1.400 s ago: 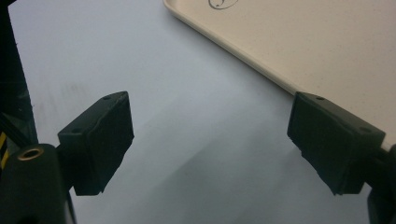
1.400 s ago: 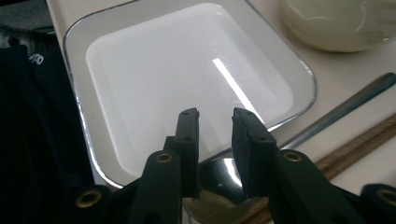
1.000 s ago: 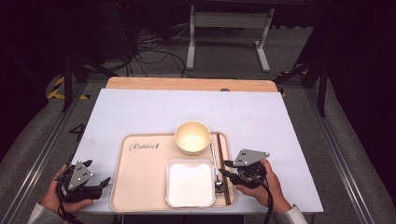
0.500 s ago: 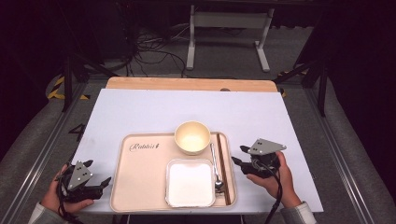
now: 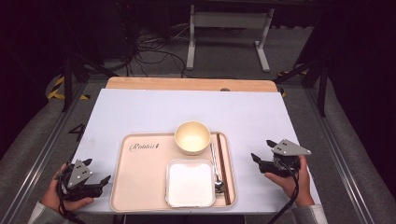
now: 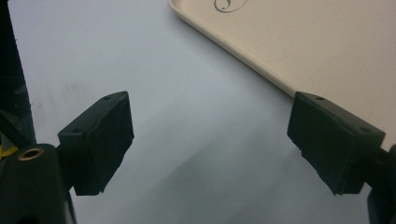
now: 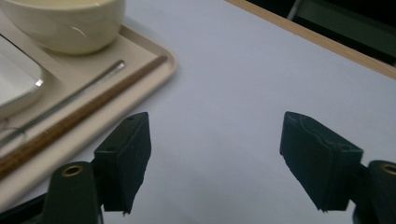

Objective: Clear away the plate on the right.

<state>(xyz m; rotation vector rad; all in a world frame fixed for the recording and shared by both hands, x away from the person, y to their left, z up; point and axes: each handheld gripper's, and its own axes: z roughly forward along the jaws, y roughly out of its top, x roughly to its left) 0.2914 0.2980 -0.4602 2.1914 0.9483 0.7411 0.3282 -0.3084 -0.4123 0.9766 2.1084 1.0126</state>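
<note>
Chopsticks (image 5: 223,165) lie along right edge of tray (image 5: 140,186), spoon (image 5: 215,163) just left of them, bowl (image 5: 192,137) at tray's far side, square plate (image 5: 190,183) at near side. Right gripper (image 5: 259,157) right of tray, off it, jaws just been opening, now wide apart, nothing between. Left gripper (image 5: 103,181) left of tray, jaws apart, empty. Likely placing done; best to back right gripper off level, clear of tray rim, without nudging chopsticks.

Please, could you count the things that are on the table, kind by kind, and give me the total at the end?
Tray: 1
Bowl: 1
Square plate: 1
Spoon: 1
Chopsticks, dark brown; they look like one pair, but I cannot tell the sticks apart: 1
Total: 5 kinds, 5 items, counting the pair as one. The bowl, plate, spoon and chopsticks all lie on the tray.
</note>
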